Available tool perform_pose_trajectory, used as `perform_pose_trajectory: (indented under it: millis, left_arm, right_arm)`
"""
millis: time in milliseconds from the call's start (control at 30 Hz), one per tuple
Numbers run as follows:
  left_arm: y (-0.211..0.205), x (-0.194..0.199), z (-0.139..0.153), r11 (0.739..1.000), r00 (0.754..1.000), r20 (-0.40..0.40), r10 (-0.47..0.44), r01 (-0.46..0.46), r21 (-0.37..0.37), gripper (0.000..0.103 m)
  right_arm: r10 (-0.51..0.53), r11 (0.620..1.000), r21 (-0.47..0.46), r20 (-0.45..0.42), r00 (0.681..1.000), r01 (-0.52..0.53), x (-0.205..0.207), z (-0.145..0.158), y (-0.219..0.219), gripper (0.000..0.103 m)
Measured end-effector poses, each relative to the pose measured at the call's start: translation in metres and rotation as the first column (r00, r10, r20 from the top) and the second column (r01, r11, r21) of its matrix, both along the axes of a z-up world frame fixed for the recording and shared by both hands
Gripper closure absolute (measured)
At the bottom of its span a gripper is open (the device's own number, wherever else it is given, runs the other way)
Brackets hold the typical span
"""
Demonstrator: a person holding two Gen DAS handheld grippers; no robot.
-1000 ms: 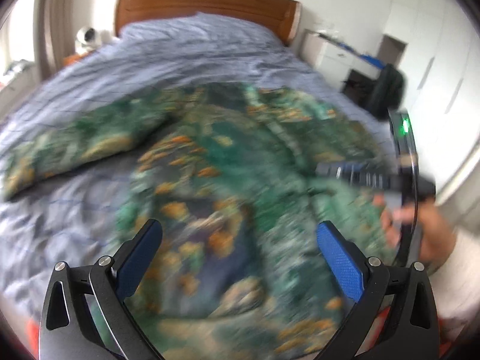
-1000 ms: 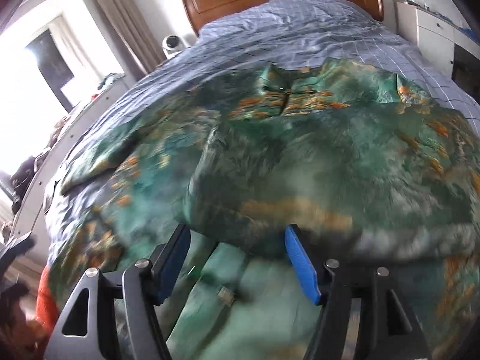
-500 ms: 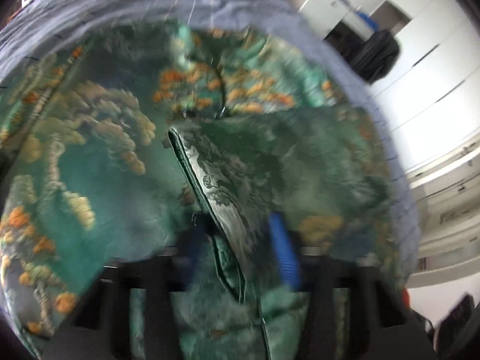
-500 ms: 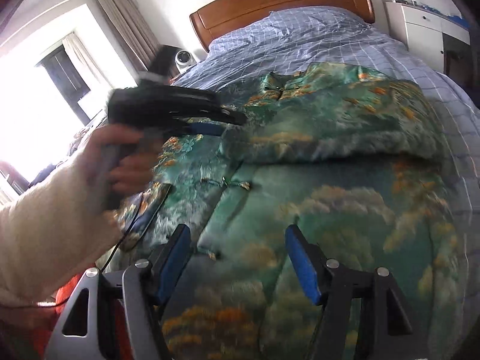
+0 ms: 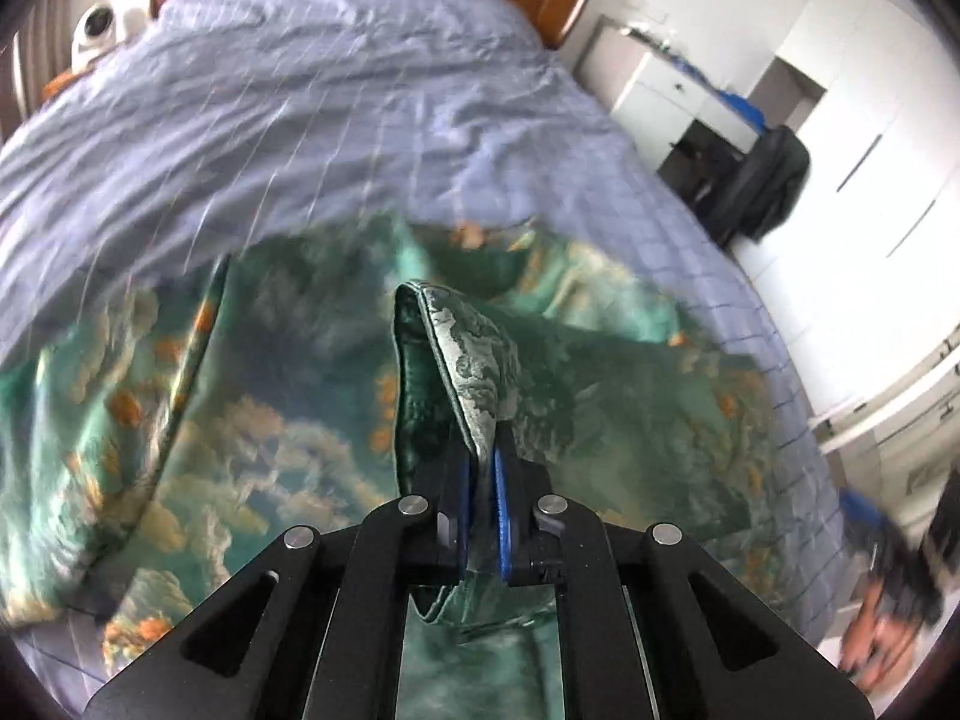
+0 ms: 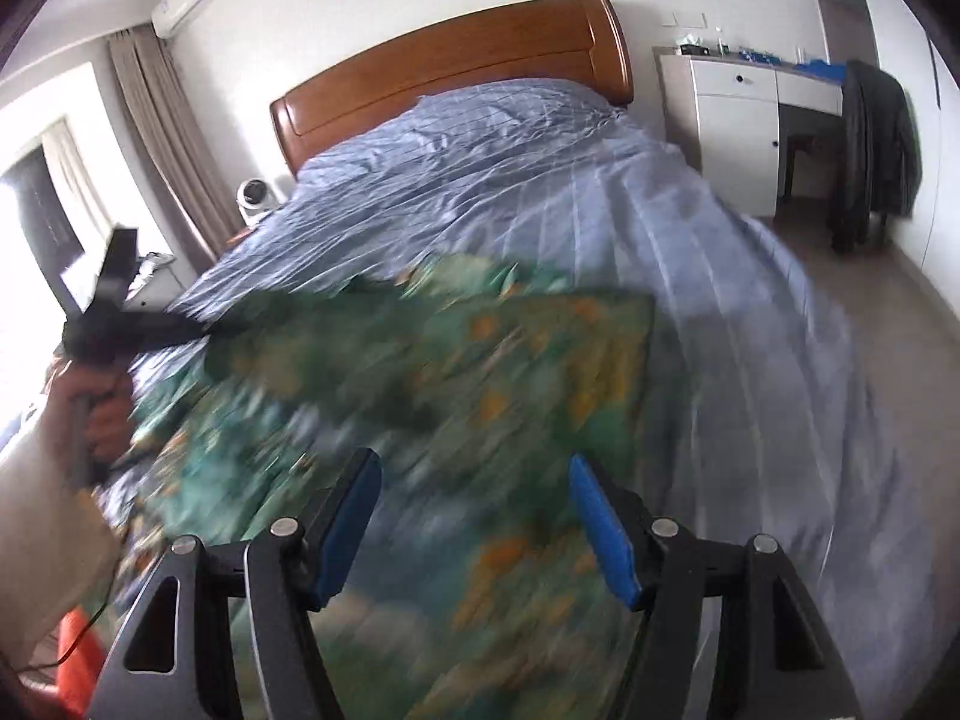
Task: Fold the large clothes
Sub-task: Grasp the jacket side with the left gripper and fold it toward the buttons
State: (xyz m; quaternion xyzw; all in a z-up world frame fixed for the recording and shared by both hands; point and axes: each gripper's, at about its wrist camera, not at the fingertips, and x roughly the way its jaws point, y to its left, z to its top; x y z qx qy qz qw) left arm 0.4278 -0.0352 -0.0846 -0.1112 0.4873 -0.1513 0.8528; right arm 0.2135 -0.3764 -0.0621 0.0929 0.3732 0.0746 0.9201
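A large green garment (image 5: 240, 420) with orange and cream print lies spread on the blue checked bedspread (image 5: 300, 120). My left gripper (image 5: 480, 456) is shut on a folded edge of the garment (image 5: 462, 360), which stands up from the pads. In the right wrist view the garment (image 6: 510, 372) is blurred, and the left gripper (image 6: 198, 330) holds its edge at the left. My right gripper (image 6: 474, 468) hovers above the cloth near the bed's foot. Its jaws are closing, with nothing between them.
A wooden headboard (image 6: 450, 72) stands at the far end of the bed. A white cabinet (image 6: 738, 120) and a dark jacket (image 6: 876, 144) are on the right. A white round device (image 6: 255, 195), curtains (image 6: 162, 138) and a window are on the left.
My left gripper has shut on the garment's edge and carried a fold across the cloth. My right gripper has drawn back and up from the cloth, still with nothing in it.
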Motion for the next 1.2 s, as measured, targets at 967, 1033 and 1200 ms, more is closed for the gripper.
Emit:
perform_pose_trajectory:
  millis: [967,1033,1200]
  left_arm:
    - [0.009,-0.036,-0.082,0.999,0.999,-0.021,0.03,-0.029,0.046,0.092]
    - [0.007,-0.036,-0.084,0.998,0.999,-0.016,0.034,-0.033,0.056,0.091]
    - [0.0,-0.039,-0.077,0.993,1.0,0.01,0.025,-0.026,0.114,0.091]
  right_arm:
    - [0.105,0.988,-0.088,-0.232,0.967,-0.128,0.07,-0.075,0.025,0.065]
    - [0.113,0.988,-0.069,-0.268,0.957,-0.137,0.065,-0.085,0.028,0.065]
    - [0.1,0.984,-0.111,-0.297,0.95,-0.138,0.074,-0.113,0.037,0.065]
